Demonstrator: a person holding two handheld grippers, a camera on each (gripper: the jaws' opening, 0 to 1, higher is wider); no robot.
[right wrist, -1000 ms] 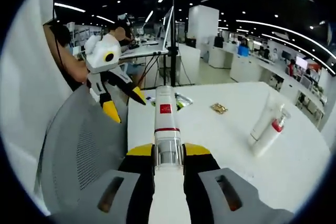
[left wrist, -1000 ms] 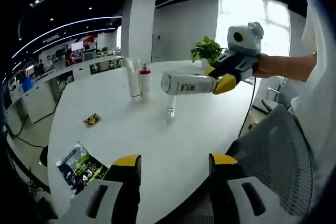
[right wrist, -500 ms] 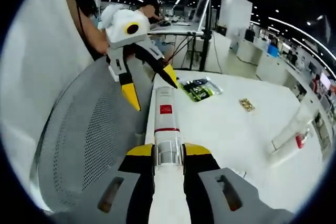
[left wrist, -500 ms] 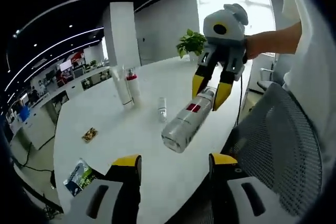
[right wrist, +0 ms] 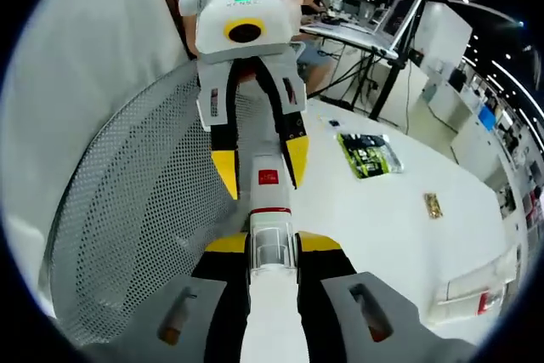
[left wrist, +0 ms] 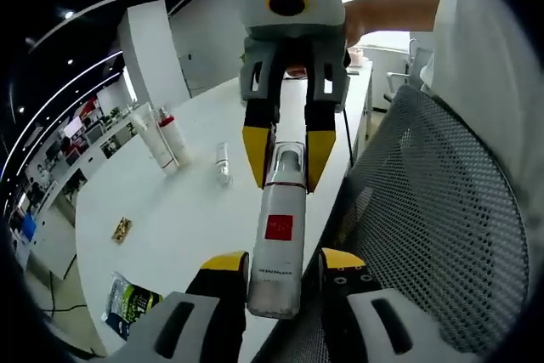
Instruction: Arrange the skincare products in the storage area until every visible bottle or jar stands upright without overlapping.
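Glossy white plastic bottle with red square label [left wrist: 276, 240], smooth matt white tabletop [left wrist: 170, 210], grey woven mesh chair back [left wrist: 433, 227], shiny crinkled foil snack packet [right wrist: 367, 154]

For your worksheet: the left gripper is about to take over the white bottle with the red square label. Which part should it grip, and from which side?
Grip the bottle on its free base end, below the red label. The right gripper already clamps the capped neck, and the base points between the left gripper's open jaws, so come straight along the bottle's axis from the base.
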